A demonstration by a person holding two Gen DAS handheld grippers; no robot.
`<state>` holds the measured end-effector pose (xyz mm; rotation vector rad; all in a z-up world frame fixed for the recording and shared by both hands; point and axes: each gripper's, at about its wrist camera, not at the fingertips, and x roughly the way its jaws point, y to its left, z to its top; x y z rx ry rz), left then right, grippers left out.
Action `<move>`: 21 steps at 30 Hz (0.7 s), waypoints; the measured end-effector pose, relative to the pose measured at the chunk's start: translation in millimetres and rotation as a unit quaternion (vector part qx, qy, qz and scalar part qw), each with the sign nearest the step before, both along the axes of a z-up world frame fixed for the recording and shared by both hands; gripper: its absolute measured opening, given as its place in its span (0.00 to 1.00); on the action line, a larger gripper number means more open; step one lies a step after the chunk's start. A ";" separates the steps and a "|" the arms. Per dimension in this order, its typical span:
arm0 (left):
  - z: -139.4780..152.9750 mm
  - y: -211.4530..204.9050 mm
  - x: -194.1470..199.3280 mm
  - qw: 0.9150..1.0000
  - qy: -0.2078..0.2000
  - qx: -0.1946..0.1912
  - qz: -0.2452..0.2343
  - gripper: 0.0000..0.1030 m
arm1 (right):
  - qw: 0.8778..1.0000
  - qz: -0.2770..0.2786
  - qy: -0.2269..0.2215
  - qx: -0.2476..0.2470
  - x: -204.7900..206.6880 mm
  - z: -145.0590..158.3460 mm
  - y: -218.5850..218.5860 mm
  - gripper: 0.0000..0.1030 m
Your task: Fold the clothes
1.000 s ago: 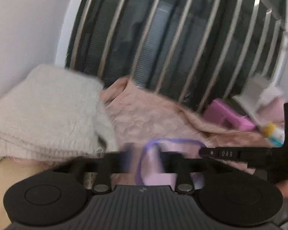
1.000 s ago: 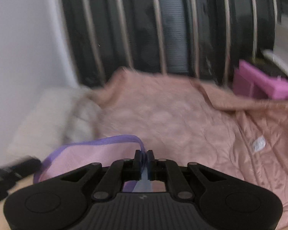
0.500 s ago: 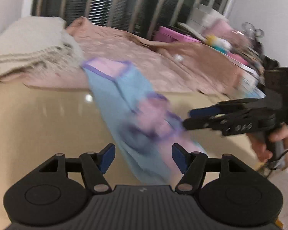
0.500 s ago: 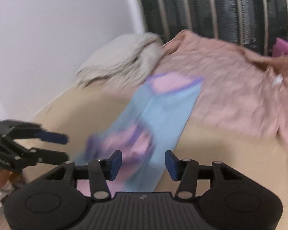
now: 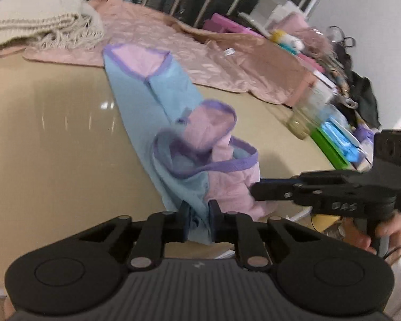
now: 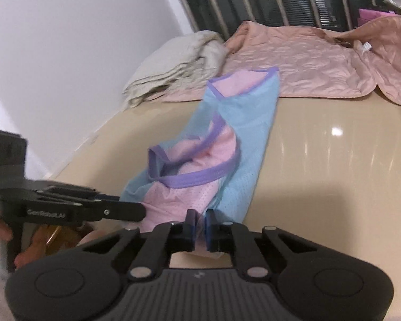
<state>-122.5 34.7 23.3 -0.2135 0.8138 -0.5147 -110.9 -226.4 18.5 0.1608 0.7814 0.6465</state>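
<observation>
A blue-and-pink mesh garment (image 5: 173,123) is stretched lengthwise across the beige tabletop (image 5: 53,133). Its near edge is clamped by the left hand-held gripper (image 5: 198,220) and by the right hand-held gripper (image 6: 199,224). A pink quilt (image 6: 294,61) lies behind.

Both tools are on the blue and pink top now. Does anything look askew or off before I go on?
Yes. The blue and pink top lies diagonally across the table, its near end bunched with the armholes gaping. The left tool and right tool pinch that crumpled hem.
</observation>
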 end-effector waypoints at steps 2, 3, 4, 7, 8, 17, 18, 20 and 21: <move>5.5 7.5 -4.5 1.000 -0.020 -0.013 0.014 0.40 | 0.999 0.003 -0.036 0.005 -8.6 12.7 -4.2 0.35; 6.9 9.8 -0.8 0.999 -0.025 -0.024 0.018 0.46 | 0.999 0.004 -0.054 0.007 -12.6 19.0 -6.3 0.46; 7.1 9.9 4.5 0.999 -0.025 -0.030 0.021 0.46 | 0.998 0.009 -0.064 0.002 -8.3 19.2 -3.4 0.56; 2.1 5.5 22.2 0.999 -0.012 -0.039 0.029 0.46 | 0.997 0.021 -0.078 -0.021 12.2 15.2 8.4 0.55; -0.1 3.7 27.8 0.999 -0.006 -0.041 0.031 0.45 | 0.997 0.021 -0.072 -0.025 21.7 10.7 12.6 0.53; -7.9 13.4 44.2 0.992 0.006 -0.111 0.058 0.07 | 0.998 0.007 -0.065 0.005 38.3 4.6 23.1 0.05; -9.9 14.0 46.2 0.992 0.006 -0.106 0.066 0.18 | 0.998 0.001 -0.062 -0.002 43.0 2.3 24.6 0.06; -14.9 15.4 48.1 0.993 0.015 -0.099 0.065 0.38 | 0.997 -0.013 -0.061 -0.037 50.4 -6.6 31.8 0.15; -15.3 17.3 46.3 0.993 0.014 -0.100 0.060 0.38 | 0.996 -0.015 -0.073 -0.050 47.1 -5.7 31.0 0.17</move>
